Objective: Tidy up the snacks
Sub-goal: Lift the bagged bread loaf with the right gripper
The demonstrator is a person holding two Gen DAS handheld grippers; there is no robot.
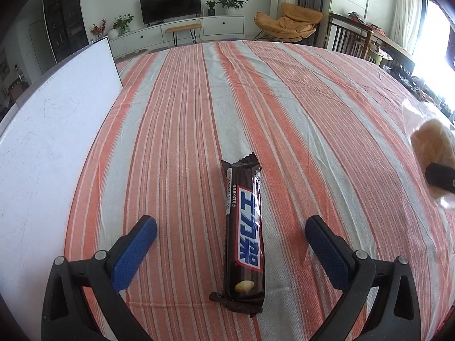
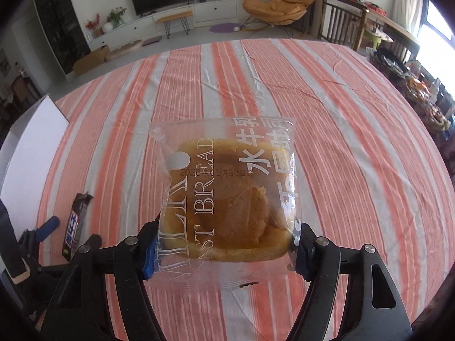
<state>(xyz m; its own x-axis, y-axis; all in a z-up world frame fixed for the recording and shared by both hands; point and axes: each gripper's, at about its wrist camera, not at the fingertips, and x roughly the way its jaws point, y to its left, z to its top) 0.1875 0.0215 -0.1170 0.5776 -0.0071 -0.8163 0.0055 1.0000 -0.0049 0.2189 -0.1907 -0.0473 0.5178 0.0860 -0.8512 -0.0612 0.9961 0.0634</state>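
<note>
A dark brown chocolate bar (image 1: 245, 236) lies lengthwise on the striped cloth, between the fingers of my left gripper (image 1: 231, 234), which is open around it without touching. The bar also shows at lower left in the right wrist view (image 2: 76, 224), with the left gripper (image 2: 61, 234) by it. My right gripper (image 2: 224, 251) is shut on a clear bag of bread (image 2: 227, 196), held above the cloth. The bread bag shows at the right edge of the left wrist view (image 1: 433, 147).
A white box (image 1: 48, 130) stands at the left side of the table; it also shows in the right wrist view (image 2: 31, 147). The orange and grey striped cloth (image 1: 298, 113) covers the table. Chairs and clutter lie beyond the right edge.
</note>
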